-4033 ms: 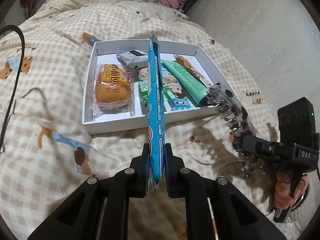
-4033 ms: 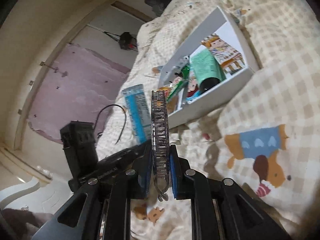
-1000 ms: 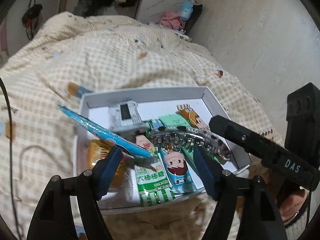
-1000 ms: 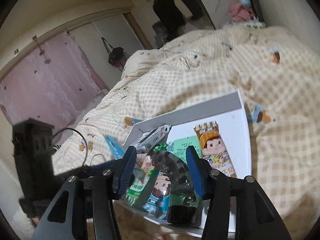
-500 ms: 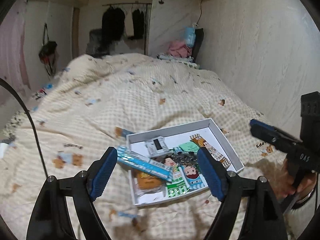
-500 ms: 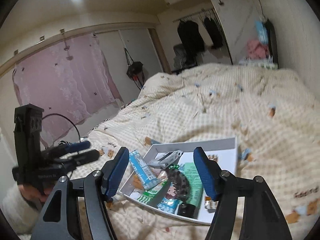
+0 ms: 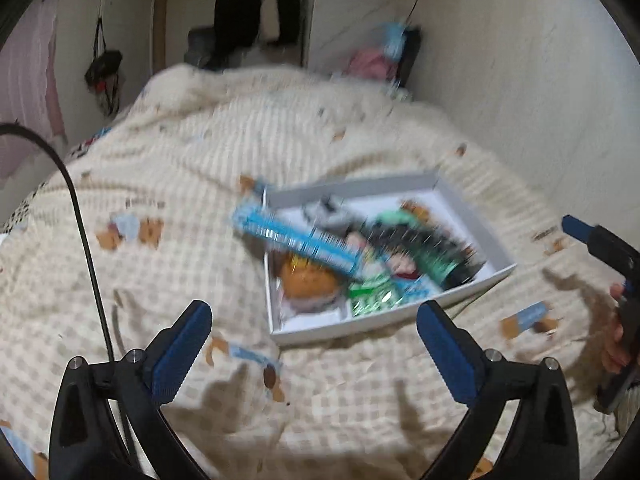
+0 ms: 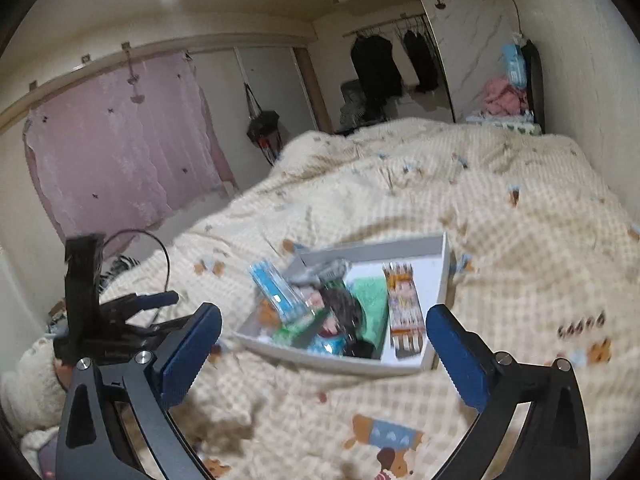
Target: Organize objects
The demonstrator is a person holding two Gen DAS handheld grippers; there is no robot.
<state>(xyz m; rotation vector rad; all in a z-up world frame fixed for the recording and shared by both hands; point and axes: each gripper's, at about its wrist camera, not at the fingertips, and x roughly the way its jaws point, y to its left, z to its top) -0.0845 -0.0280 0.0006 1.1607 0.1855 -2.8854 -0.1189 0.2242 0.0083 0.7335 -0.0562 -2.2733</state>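
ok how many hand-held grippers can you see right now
2. The left hand-held gripper hangs open over the quilt, short of the box. The right hand-held gripper is open too, nearer the wall side. Neither holds anything.

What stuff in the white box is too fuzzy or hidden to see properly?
- Words on the blue packet: smeared by blur in both views.
- Dark hair clip: a blurry dark smudge in both views.
- Round bun: in the right wrist view mostly hidden behind the blue packet.
- Bottom of the white box: mostly covered by the packets.
- Person's hand: cut off at the left wrist view's edge.
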